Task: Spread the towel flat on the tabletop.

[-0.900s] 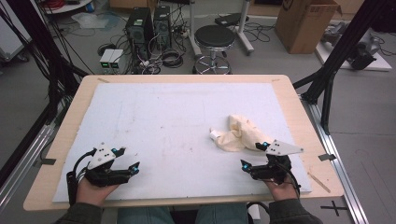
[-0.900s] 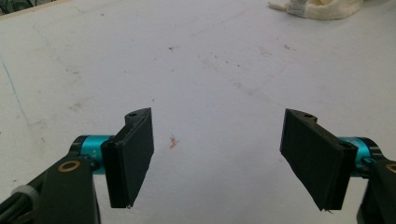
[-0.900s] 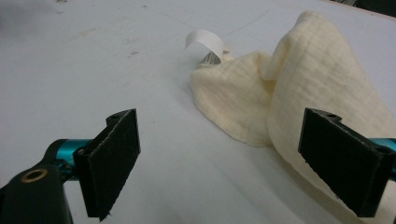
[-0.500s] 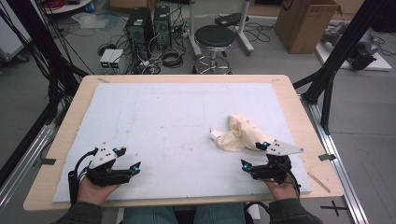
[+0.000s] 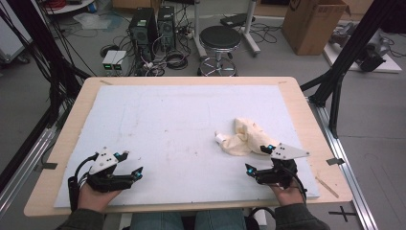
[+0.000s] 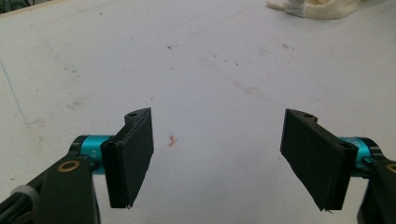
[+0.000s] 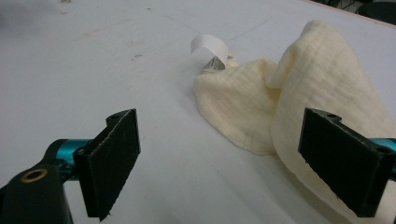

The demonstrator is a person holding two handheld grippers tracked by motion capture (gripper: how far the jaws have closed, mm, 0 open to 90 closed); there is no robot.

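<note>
Cream cloth (image 5: 244, 138) lies crumpled on the white mat (image 5: 182, 120), its label (image 7: 211, 52) curling off the far end. My right claw (image 5: 261, 160) sits just beside the cloth, spread wide and empty; my left claw (image 5: 131, 164) rests well apart from it, equally spread.

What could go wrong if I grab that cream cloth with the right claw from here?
The cream cloth lies crumpled in folds, so the open right claw may pinch one layer and only drag the heap. Its white tag curls up loose and could be caught instead. The left claw sits far off, open, too distant to steady the cloth.
</note>
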